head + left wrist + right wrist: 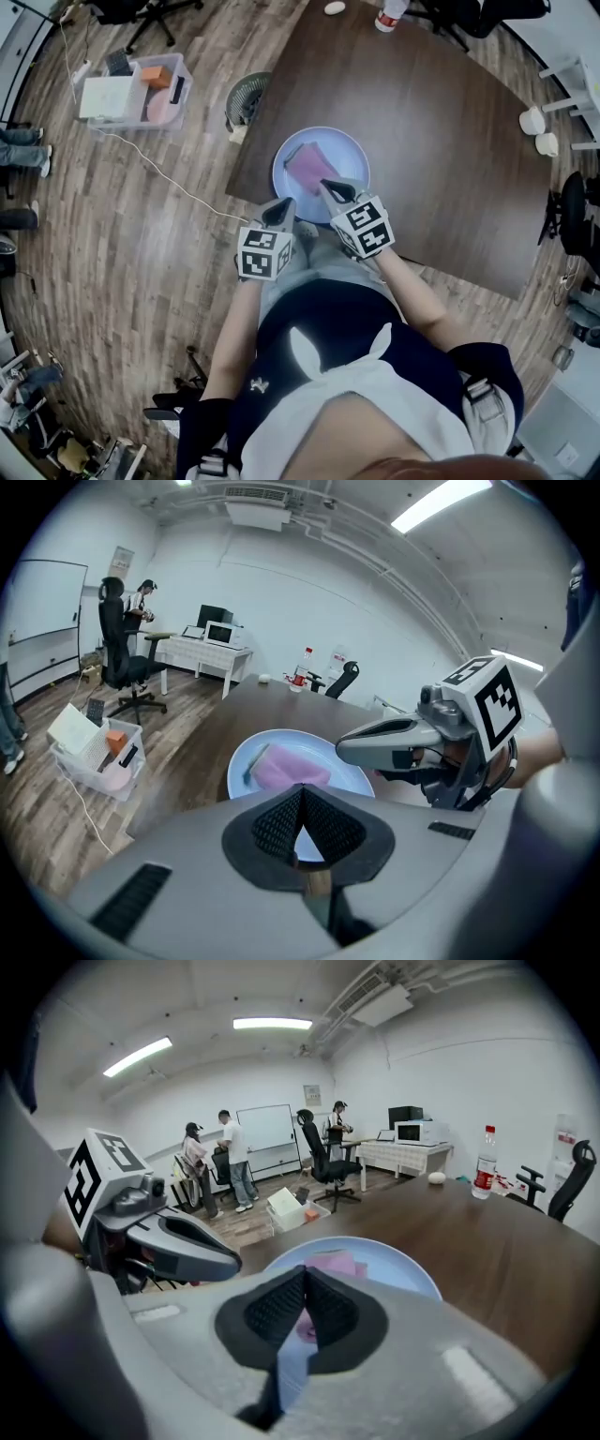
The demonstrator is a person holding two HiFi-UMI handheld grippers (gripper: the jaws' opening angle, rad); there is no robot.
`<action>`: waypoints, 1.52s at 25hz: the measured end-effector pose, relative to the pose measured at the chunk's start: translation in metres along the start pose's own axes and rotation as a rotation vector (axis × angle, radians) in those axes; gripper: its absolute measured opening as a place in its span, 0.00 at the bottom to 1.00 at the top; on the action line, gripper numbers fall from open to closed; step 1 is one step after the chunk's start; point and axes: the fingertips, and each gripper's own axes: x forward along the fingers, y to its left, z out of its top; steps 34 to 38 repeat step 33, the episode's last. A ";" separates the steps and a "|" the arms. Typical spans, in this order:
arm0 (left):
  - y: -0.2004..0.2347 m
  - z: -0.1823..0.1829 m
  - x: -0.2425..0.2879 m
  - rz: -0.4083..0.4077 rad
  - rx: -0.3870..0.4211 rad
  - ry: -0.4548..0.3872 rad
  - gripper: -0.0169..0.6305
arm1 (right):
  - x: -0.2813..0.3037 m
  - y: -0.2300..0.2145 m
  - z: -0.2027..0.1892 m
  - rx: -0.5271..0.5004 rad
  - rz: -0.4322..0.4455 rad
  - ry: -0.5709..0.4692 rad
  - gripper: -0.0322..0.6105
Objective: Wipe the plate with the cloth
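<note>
Left gripper (283,206) and right gripper (332,189), both pinched closed on nothing
Pink cloth (312,167) just lies in the blue plate (352,150) at the table's (431,141) near edge, grippers over its near rim.

The cloth (311,167) lies on the plate (349,150), near the left edge of the table (441,141); a storage bin (131,92) stands on the floor (141,244) farther left.

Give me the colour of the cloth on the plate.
Pink cloth, lying on the pale blue plate; shows best in the head view.
</note>
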 end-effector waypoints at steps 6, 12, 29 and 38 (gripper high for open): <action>-0.028 0.025 -0.016 -0.019 0.068 -0.072 0.03 | -0.024 0.030 0.021 -0.033 0.067 -0.145 0.05; -0.042 0.044 -0.032 -0.026 0.098 -0.127 0.03 | -0.043 0.038 0.033 -0.027 0.045 -0.224 0.05; -0.060 0.047 -0.040 -0.019 0.111 -0.152 0.03 | -0.056 0.041 0.034 -0.014 0.057 -0.248 0.05; -0.060 0.043 -0.040 -0.015 0.107 -0.152 0.03 | -0.055 0.041 0.032 -0.011 0.060 -0.249 0.05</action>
